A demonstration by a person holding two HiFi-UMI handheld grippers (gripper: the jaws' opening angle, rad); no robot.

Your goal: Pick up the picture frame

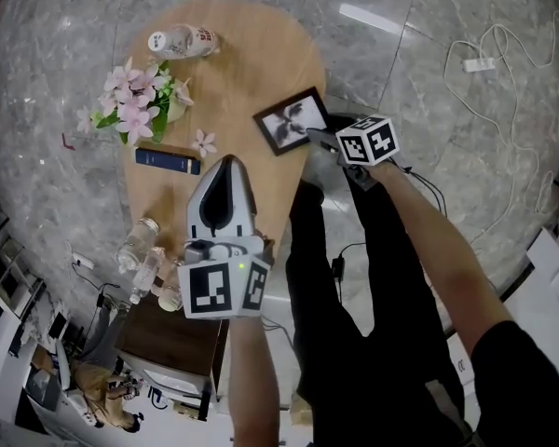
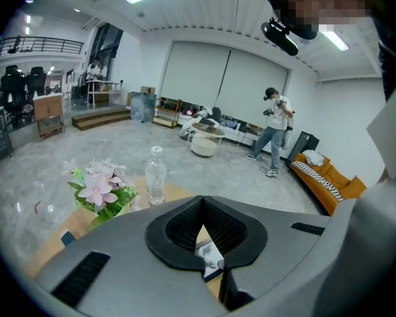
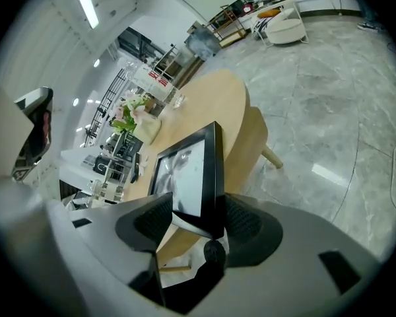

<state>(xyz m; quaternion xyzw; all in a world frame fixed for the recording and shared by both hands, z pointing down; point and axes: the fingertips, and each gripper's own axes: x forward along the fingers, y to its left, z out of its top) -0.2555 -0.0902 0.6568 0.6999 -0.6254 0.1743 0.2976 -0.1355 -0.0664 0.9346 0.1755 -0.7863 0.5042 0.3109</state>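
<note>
head view: picture frame [image 1: 293, 119] lies on the wooden table [image 1: 242, 63], close to the table's right-hand edge, black border, grey print facing up. right gripper [image 1: 314, 135] sits at the frame's near corner.

right gripper view: fingers [image 3: 241, 218] spread wide, that corner of the frame [image 3: 185, 170] between them. right finger is just beside the frame's edge, left finger stands clear of it. no squeeze visible.

left gripper view: left gripper [image 2: 202, 203] has its finger tips closed together, nothing between them.

head view: left gripper [image 1: 228, 166] hangs over the near part of the table, apart from the frame. pink flowers [image 1: 135, 101] and a water bottle [image 1: 182, 41] sit at the far end, a dark blue box [image 1: 168, 160] just below the flowers.
</note>
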